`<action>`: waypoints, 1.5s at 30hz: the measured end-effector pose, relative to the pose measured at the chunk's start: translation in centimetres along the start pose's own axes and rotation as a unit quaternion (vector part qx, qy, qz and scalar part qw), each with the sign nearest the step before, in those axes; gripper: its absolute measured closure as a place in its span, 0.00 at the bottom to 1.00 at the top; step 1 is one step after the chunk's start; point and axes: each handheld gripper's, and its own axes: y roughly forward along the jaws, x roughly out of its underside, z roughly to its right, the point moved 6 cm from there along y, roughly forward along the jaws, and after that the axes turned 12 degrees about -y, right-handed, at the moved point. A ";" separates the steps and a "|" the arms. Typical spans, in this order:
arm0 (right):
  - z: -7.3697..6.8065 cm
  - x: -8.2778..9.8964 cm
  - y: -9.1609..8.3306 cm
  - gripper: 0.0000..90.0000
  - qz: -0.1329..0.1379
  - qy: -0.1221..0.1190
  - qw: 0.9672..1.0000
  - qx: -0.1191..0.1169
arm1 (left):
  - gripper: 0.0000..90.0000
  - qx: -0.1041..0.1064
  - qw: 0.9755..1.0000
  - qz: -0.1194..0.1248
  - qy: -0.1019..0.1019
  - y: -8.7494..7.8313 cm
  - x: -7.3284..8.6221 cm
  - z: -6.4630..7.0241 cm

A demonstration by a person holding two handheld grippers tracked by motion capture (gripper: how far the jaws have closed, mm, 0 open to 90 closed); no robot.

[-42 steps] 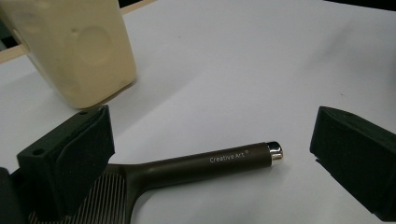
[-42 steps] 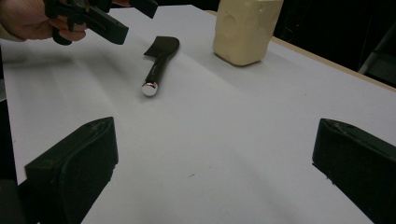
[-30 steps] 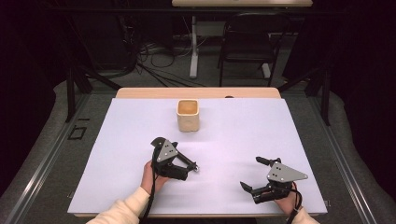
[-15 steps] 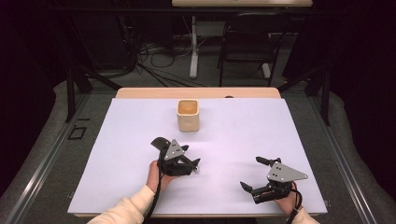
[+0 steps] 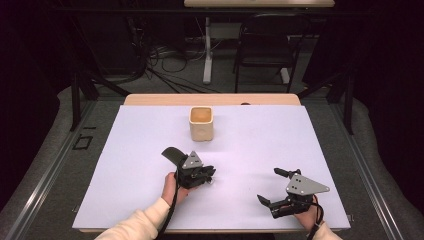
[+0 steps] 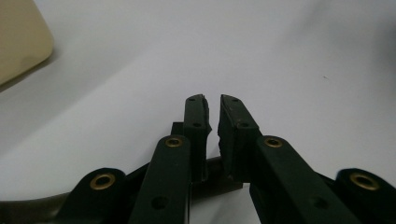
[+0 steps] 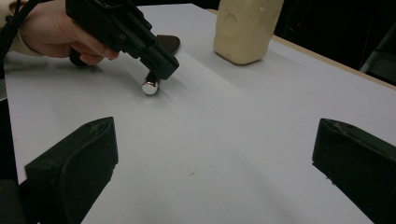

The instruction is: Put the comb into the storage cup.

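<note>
- The left tool (image 5: 212,172) is sitting just left of the middle of the high view, low over the white tabletop (image 5: 280,135). Its jaws have just been closing and are now standing almost together.
- In the left gripper view, the left tool (image 6: 212,100) is showing a thin slit between its pads, with nothing visible inside it.
- In the right gripper view, a small shiny metal piece (image 7: 150,87) is lying on the tabletop in the upper left of the frame, right under the tips of the left tool (image 7: 161,65). I cannot tell whether the pads are pinching it or only touching it.
- The metal piece seems to be pointing its bright round end toward the lower part of that frame, so its long axis is probably running roughly from the left tool toward the right one.
- The right tool (image 5: 270,186) is resting at the lower right of the high view, jaws spread wide and holding nothing, well apart from the metal piece.
- The left hand is by far the nearer one, so the pickup is likely falling to it.
- A cream cup (image 5: 201,123) is standing upright above the left tool in the high view, near it but not touching.
</note>
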 end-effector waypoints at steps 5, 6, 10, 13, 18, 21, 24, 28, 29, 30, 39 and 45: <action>0.0 0.0 0.0 0.00 -0.001 0.000 1.000 0.000 | 0.93 0.004 1.000 -0.018 0.004 0.4 0.4 0.2; 0.0 0.0 0.0 0.00 -0.001 0.000 1.000 -0.001 | 0.93 0.004 1.000 -0.021 0.008 0.4 0.4 0.2; 0.0 0.0 0.0 0.00 0.000 -0.001 1.000 0.000 | 0.95 0.007 0.999 -0.032 0.001 0.5 0.7 0.1; 0.0 0.0 -0.1 0.00 0.000 -0.001 1.000 0.000 | 0.96 0.007 0.999 -0.036 -0.001 0.4 0.8 0.1; 0.0 0.0 -0.1 0.00 0.001 -0.002 1.000 0.000 | 0.96 0.008 0.999 -0.045 -0.005 0.2 1.0 0.1; 0.0 0.0 -0.1 0.00 0.001 -0.003 1.000 0.000 | 0.96 0.009 0.999 -0.049 -0.008 0.1 1.2 0.1; 0.0 0.0 -0.1 0.00 0.001 -0.002 1.000 0.000 | 0.97 0.009 0.998 -0.056 -0.011 0.0 1.4 0.1; 0.0 0.0 -0.1 0.00 0.001 -0.002 1.000 0.000 | 0.97 0.010 0.998 -0.061 -0.015 -0.2 1.6 0.1; 0.0 0.0 -0.1 0.00 0.001 -0.002 1.000 0.000 | 0.97 0.010 0.998 -0.066 -0.014 -0.3 1.6 0.1; 0.0 0.0 -0.1 0.00 0.001 -0.002 1.000 0.000 | 0.97 0.010 0.998 -0.065 -0.015 -0.3 1.7 0.1; 0.0 0.0 -0.2 0.00 0.000 -0.001 1.000 0.001 | 0.98 0.007 0.996 -0.084 -0.022 -1.0 2.2 -0.1; 0.0 0.0 -0.2 0.00 0.000 -0.002 1.000 0.002 | 0.98 0.003 0.995 -0.094 -0.030 -1.7 2.5 -0.4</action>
